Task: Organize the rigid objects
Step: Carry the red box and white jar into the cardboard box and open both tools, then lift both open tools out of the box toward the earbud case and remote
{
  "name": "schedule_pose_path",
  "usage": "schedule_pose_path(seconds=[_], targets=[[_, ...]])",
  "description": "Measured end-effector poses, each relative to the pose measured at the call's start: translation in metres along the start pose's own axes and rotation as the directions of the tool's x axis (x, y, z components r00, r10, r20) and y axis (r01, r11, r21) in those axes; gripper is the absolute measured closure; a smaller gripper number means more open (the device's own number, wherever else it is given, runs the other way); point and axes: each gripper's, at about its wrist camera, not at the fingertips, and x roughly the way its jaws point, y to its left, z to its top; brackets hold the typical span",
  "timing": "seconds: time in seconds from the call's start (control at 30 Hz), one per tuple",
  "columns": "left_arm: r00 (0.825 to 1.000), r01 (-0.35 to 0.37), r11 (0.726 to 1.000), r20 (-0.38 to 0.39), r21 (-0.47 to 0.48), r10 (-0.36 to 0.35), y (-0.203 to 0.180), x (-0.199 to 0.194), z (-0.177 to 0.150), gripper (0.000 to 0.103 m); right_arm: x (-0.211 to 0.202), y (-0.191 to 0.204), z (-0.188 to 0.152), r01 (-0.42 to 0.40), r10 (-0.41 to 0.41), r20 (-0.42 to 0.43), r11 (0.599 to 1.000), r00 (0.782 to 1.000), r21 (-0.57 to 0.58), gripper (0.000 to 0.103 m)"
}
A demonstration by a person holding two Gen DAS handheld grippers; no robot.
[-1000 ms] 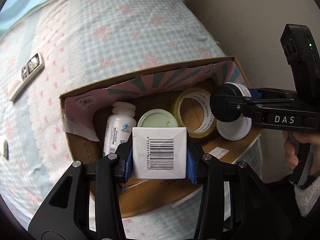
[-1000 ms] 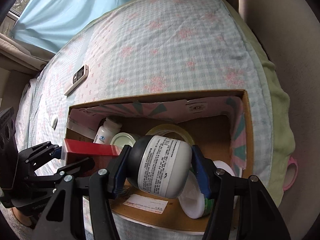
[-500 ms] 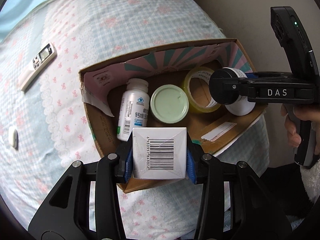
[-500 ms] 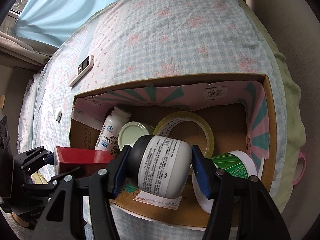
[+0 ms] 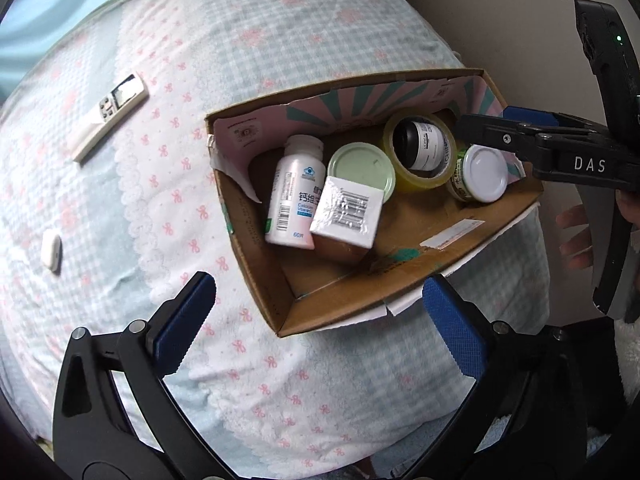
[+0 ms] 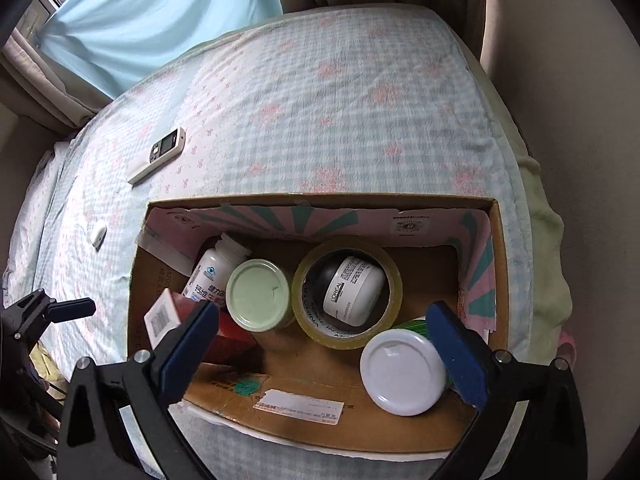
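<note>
Nearest, the left gripper (image 5: 318, 312) had just opened wide and held nothing; the right gripper (image 6: 322, 346) had likewise just opened and was empty. Beyond them, the cardboard box (image 5: 256, 276) on the bed (image 5: 280, 40) held the red carton (image 5: 346, 216), leaning on the pill bottle (image 5: 294, 196), and the black-and-white jar (image 6: 354, 290) lying inside the tape roll (image 6: 308, 312). Risk: the propped carton could topple. Farther off, a remote (image 6: 158, 155) lay unpacked.

Cardboard box (image 6: 400, 200) on bed (image 6: 340, 92); jar (image 6: 354, 290) inside tape roll (image 6: 316, 328); remote (image 6: 158, 156) behind box, left.
</note>
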Motion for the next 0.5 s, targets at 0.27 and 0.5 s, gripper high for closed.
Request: schedule_pose_path(seconds=[0.27,0.5], targets=[[0.995,-0.025,1.000,0.098,-0.003,0.025,0.011,-0.055,-0.022,0.000,-0.043,0.025,0.003,0.035,-0.034,0.054,0.999,0.998,-0.032,0.000],[0.982,-0.077,0.997,0.173,-0.018,0.079,0.031,-0.112,-0.059,0.000,-0.091,0.069,-0.012,0.025,-0.020,0.100,0.999,0.995,-0.048,0.000]])
